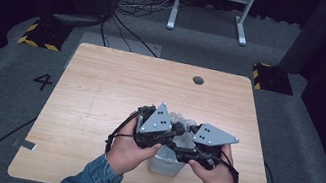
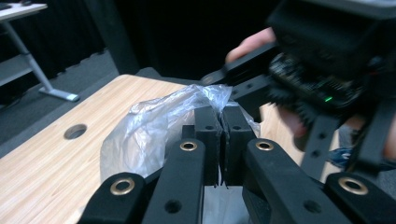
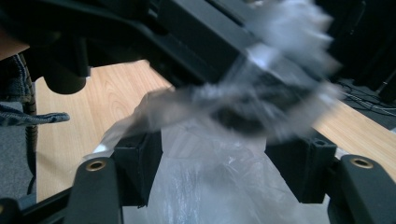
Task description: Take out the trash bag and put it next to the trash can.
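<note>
High view: A wooden surface (image 1: pixel 100 90) is seen from above, with a round hole (image 1: pixel 198 80) near its far edge. Two hands in denim sleeves (image 1: pixel 90 177) come in from the near side. The left tool (image 1: pixel 163 135) and the right tool (image 1: pixel 187 144) are held close together over the near middle of the surface, each topped by a grey three-cornered plate. A clear plastic bag (image 1: pixel 181 122) is bunched between and just beyond the two tools, and a pale container (image 1: pixel 164 165) is seen on the surface directly under them, partly hidden by the hands. A white frame (image 1: pixel 211 8) stands on the grey floor beyond the surface, among black cables.

Left gripper view: The left tool (image 2: pixel 222 140) is seen with its jaws pressed together, and a fold of the plastic bag (image 2: pixel 154 126) is pinched between them. The rest of the bag billows to the left above the surface (image 2: pixel 42 163). The right tool's body and the hand holding it are seen just beyond, blurred.

Right gripper view: The right tool (image 3: pixel 219 172) is seen with its jaws wide apart, one on each side of the plastic bag (image 3: pixel 210 186), which rises between them. Contact between bag and jaws cannot be told. The bag's upper part is blurred, and the left tool's black body crosses just behind it. The surface (image 3: pixel 93 107) is seen on both sides.
</note>
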A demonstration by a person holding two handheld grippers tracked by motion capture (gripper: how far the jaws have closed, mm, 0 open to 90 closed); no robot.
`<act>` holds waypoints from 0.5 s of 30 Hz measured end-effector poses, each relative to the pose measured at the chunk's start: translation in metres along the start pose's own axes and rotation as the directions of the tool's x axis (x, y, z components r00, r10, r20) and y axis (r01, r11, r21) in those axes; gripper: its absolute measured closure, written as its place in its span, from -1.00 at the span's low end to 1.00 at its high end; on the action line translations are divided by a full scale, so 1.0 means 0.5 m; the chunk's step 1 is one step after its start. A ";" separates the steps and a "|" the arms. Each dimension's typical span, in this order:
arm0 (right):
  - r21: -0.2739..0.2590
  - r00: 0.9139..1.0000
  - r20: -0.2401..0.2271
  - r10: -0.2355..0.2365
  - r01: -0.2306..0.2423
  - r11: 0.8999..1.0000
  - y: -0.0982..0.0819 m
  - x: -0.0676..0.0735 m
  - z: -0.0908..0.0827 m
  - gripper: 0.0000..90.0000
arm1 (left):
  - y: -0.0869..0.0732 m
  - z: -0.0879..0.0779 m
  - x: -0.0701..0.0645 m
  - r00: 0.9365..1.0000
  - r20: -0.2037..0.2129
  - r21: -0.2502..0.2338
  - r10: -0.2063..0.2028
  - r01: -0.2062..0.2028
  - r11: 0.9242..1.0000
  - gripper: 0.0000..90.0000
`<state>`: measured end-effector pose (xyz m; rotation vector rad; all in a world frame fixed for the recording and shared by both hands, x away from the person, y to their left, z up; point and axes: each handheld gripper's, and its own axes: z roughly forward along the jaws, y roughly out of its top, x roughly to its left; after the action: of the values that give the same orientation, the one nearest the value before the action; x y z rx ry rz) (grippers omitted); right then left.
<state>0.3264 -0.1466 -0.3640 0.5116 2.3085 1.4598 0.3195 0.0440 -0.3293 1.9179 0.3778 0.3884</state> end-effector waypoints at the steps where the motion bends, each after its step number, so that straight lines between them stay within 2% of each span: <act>1: 0.000 1.000 -0.006 -0.002 0.002 1.000 0.000 0.000 0.002 -0.17 | 0.002 0.002 -0.004 1.000 0.003 0.000 0.006 -0.006 1.000 0.94; 3: -0.001 1.000 -0.025 -0.002 0.002 1.000 -0.001 -0.001 0.005 -0.07 | 0.005 0.004 -0.010 1.000 0.013 -0.001 0.014 -0.014 1.000 0.94; 6: -0.002 0.997 -0.074 -0.007 0.007 1.000 -0.004 -0.003 0.006 0.37 | 0.009 0.005 -0.017 1.000 0.020 -0.004 0.023 -0.023 1.000 0.94; 8: 0.009 0.996 -0.086 -0.014 0.015 1.000 -0.004 -0.003 0.005 0.69 | 0.009 0.005 -0.017 1.000 0.020 -0.006 0.021 -0.021 1.000 0.94; 10: 0.020 0.997 -0.081 -0.015 0.016 1.000 -0.003 -0.002 0.002 0.87 | 0.008 0.002 -0.016 1.000 0.010 -0.008 0.010 -0.010 1.000 0.89; 15: 0.028 0.997 -0.076 -0.004 0.006 1.000 -0.001 -0.003 -0.003 0.95 | -0.002 -0.012 -0.006 0.997 -0.063 -0.040 -0.048 0.046 0.998 0.17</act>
<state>0.3270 -0.1489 -0.3637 0.4652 2.3898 1.4704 0.3140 0.0480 -0.3284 1.8588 0.4532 0.4237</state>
